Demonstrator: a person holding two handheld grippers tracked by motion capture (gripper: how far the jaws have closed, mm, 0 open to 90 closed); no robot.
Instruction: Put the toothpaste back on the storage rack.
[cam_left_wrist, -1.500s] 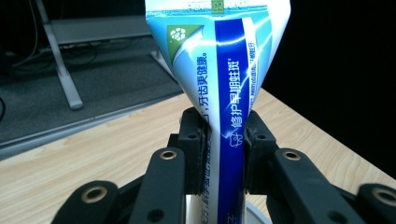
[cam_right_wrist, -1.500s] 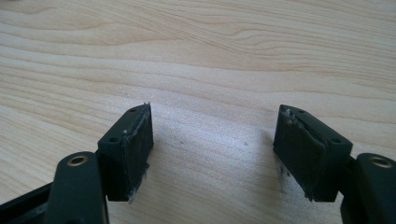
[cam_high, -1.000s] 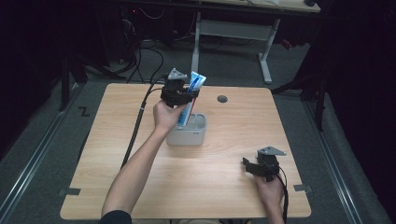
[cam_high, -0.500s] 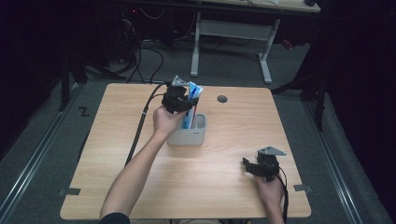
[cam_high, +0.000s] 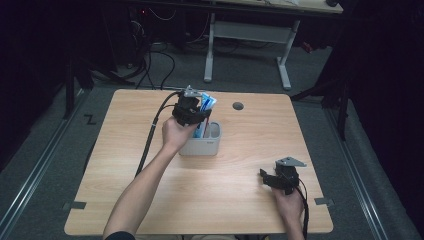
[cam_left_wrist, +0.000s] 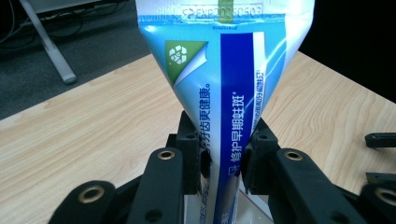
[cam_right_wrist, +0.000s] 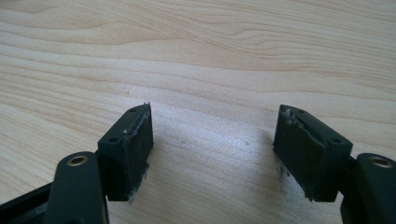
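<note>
Now my left gripper (cam_left_wrist: 223, 161) pinches a toothpaste tube (cam_left_wrist: 224, 84) above the holder (cam_high: 202, 145); my right gripper (cam_right_wrist: 212, 147) gapes empty. Tilting could snag its rim.

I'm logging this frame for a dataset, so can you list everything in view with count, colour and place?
toothpaste tube: one, blue and white with a green corner mark, upright, lower end in the holder, clamped by the left hand-held gripper
holder: one, light grey with compartments, middle of the table
table: one, light wood, with a round dark hole near its far edge
desk frame: one, pale legs, on the grey floor beyond the table
left hand-held gripper: one, black, above the holder, shut on the tube
right hand-held gripper: one, black, jaws open with nothing between them, near the table's right front corner
forearms and hands: two, coming in from the bottom of the high view
</note>
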